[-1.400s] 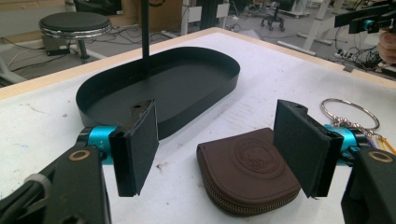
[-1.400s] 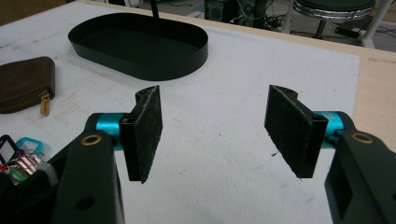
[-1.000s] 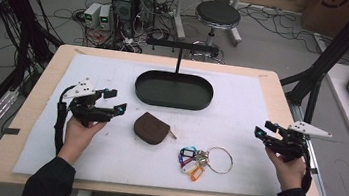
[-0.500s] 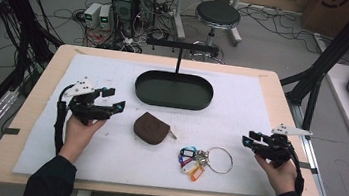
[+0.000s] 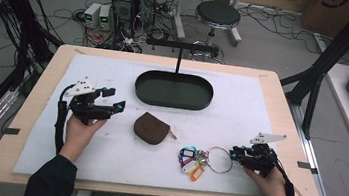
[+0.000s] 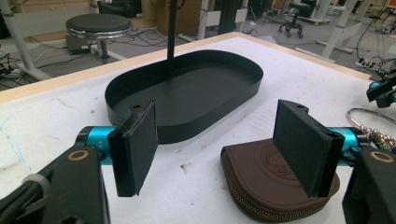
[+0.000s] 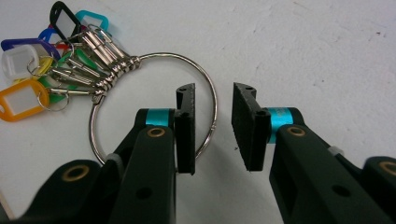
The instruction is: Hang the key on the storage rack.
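– Where is the left gripper (image 5: 112,99)?

– Held above the left side of the table, pointing toward the middle. Its jaws stand wide apart with nothing between the pads (image 6: 140,147). The left hand (image 5: 80,129) grips it from below, dark sleeve coming in from the near edge.

– And the right gripper (image 5: 235,152)?

– Low, close to the tabletop at the near right, pointing left. The right hand (image 5: 266,177) holds it from behind, wrist angled inward.

– Its jaws?

– They have just been closing. A narrow gap remains, and the pads (image 7: 184,126) press on nothing.
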Demonstrator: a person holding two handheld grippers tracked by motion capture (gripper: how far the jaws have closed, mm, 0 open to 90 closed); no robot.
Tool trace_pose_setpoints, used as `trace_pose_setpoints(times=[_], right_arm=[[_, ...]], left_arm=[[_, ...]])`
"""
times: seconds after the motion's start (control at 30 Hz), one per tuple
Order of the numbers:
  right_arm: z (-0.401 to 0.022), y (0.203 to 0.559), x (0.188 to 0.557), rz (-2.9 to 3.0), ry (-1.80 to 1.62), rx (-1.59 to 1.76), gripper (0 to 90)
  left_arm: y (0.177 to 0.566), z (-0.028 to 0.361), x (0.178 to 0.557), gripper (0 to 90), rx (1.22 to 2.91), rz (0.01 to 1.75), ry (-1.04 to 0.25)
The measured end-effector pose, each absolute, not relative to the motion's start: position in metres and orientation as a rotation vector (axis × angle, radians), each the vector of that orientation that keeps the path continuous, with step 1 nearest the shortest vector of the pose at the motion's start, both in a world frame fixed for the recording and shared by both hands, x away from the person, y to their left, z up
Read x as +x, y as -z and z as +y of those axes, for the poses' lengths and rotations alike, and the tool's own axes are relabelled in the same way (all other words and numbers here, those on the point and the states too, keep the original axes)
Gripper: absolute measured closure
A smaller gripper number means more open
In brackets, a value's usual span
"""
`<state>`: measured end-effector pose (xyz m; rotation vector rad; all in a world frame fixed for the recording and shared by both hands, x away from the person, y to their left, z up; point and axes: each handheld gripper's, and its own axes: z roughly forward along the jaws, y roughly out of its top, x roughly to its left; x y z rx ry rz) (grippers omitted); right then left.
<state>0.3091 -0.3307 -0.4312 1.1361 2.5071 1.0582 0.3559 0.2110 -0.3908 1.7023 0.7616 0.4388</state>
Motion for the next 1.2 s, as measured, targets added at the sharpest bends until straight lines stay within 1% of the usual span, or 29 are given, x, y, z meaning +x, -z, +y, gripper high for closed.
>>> trace_pose_setpoints(times=[0.3,0.37,0.43,0.53,0.6,0.73,1.03,1.2], right_arm=[[-0.326,0.439,0.31,2.544,-0.989,1.182,72.6],[-0.324,0.439,0.308,2.529,-0.964,1.17,74.8],[-0.322,0.439,0.306,2.506,-0.927,1.148,78.9],[-0.319,0.44,0.303,2.492,-0.9,1.113,80.7],[-0.317,0.44,0.302,2.491,-0.888,1.088,84.5],[-0.313,0.439,0.301,2.478,-0.868,1.07,86.7],[-0.311,0.437,0.307,2.427,-0.895,1.087,87.5],[-0.317,0.429,0.312,2.339,-1.016,1.127,87.5]], left_arm=[[0.391,0.212,0.356,30.7,1.708,0.764,-0.443],[0.391,0.211,0.356,30.7,1.712,0.764,-0.444],[0.391,0.21,0.357,30.7,1.717,0.765,-0.445],[0.392,0.209,0.357,30.7,1.722,0.765,-0.447],[0.392,0.209,0.356,30.7,1.727,0.769,-0.453],[0.392,0.208,0.357,30.7,1.736,0.775,-0.455],[0.392,0.209,0.356,30.7,1.743,0.776,-0.45],[0.392,0.21,0.355,30.7,1.749,0.783,-0.445]])
